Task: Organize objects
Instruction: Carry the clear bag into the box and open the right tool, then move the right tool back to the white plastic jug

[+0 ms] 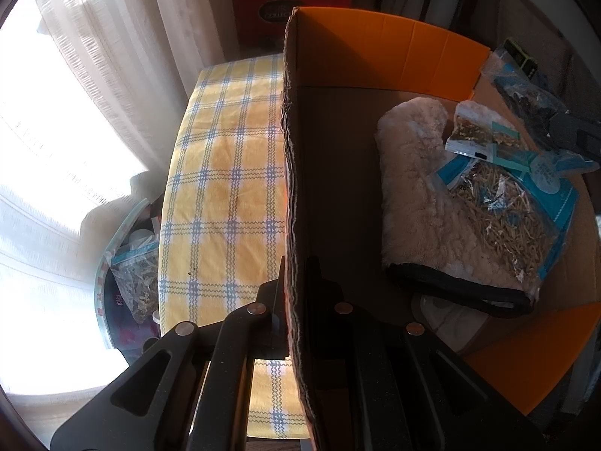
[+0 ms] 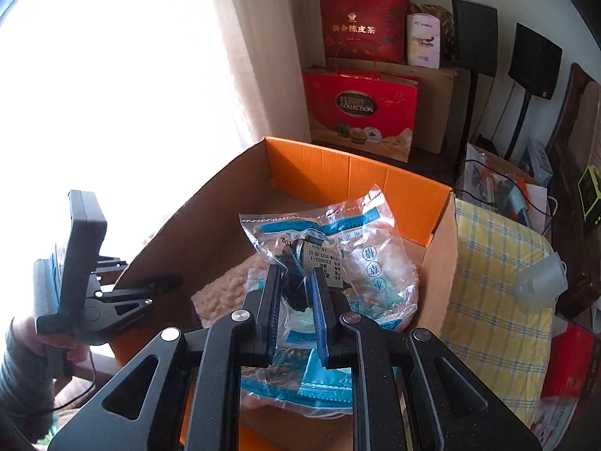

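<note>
Over on the left, the left gripper (image 1: 287, 323) is clamped tight on the box (image 1: 291, 173) wall, one finger outside over the checked cloth (image 1: 225, 188), one inside, pinning the flap steady. You can see the same thing from the other side: the left hand (image 2: 56, 342) down low, its gripper biting the cardboard edge. Inside the box there's a fluffy mitt (image 1: 420, 195) lying flat, with herb bags (image 1: 499, 203) piled on its right half.

Now the right gripper (image 2: 296, 293): jaws nearly closed, pinching a clear bag (image 2: 330, 233) by its crumpled top, something dark bunched between the pads. That bag hangs over the box opening, above the mitt and the other bags, not set down yet by the look of it.

So this reads as the drop-in step, packing bags into the box. Next it wants lowering onto the pile, well inside the orange walls, then the jaws let go, while the left keeps that wall from folding in.
</note>
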Tool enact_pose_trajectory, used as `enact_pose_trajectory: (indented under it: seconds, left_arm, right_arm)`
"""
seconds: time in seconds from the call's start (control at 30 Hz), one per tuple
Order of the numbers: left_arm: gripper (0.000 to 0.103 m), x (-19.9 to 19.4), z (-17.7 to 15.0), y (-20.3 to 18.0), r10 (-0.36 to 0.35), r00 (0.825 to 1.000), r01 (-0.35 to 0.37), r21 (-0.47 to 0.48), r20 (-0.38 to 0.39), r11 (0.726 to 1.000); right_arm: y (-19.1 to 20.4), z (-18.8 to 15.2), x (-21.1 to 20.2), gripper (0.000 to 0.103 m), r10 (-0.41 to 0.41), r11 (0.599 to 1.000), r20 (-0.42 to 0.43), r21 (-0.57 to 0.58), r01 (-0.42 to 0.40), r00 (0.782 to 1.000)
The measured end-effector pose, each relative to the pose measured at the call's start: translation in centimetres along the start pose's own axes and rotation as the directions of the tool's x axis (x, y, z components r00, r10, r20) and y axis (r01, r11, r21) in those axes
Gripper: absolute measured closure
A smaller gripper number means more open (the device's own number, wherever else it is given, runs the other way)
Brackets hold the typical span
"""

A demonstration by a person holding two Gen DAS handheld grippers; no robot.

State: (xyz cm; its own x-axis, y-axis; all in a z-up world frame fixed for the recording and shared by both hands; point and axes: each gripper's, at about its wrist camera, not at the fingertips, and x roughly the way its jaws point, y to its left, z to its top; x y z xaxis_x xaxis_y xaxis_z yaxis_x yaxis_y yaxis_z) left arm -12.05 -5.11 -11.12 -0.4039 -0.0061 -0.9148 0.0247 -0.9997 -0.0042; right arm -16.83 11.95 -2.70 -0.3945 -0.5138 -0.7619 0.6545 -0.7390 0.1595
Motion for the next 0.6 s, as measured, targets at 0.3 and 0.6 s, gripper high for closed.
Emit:
enact_pose_trajectory:
  seconds: [0.3, 0.6]
  left_arm:
    - [0.097, 0.0, 0.0, 0.0, 0.000, 1.000, 0.000, 0.001, 0.000, 1.000]
    - [0.097, 0.0, 0.0, 0.1, -0.001, 1.000, 0.001, 0.003, 0.000, 1.000]
  right_arm:
    - [2.3, -1.3, 1.9, 0.088, 0.069, 0.997, -0.064, -0.036, -0.072, 0.996]
    - [4.0, -2.5, 2.4, 0.085, 0.095, 0.990, -0.094, -0.098, -0.104, 0.991]
